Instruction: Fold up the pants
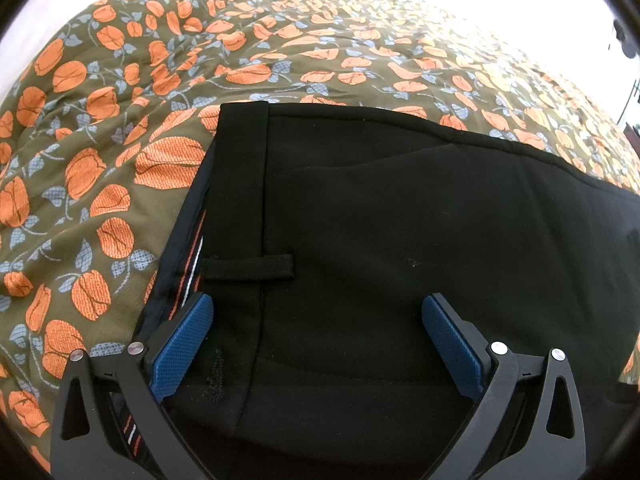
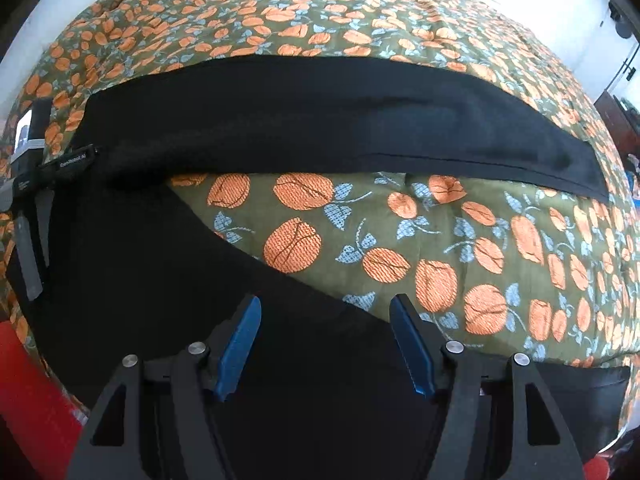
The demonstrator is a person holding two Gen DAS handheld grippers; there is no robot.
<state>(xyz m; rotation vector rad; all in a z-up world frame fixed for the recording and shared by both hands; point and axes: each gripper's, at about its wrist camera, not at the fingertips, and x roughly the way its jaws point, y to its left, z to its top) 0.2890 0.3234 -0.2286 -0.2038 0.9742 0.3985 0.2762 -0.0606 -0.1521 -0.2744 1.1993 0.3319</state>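
Observation:
Black pants (image 1: 400, 240) lie spread on a flowered bedspread (image 1: 100, 140). In the left wrist view I see the waistband with a belt loop (image 1: 248, 268) and the striped inner lining at its left edge. My left gripper (image 1: 316, 304) is open just above the waistband, its blue pads (image 1: 184, 344) wide apart. In the right wrist view the two legs of the pants (image 2: 320, 120) spread apart, the far leg running left to right. My right gripper (image 2: 326, 308) is open over the near leg (image 2: 200, 280), with nothing held.
The olive bedspread with orange flowers (image 2: 440, 240) shows between the legs. The left gripper's handle and camera (image 2: 28, 168) show at the left edge of the right wrist view. A red object (image 2: 28, 392) sits at the lower left. A white wall lies beyond the bed.

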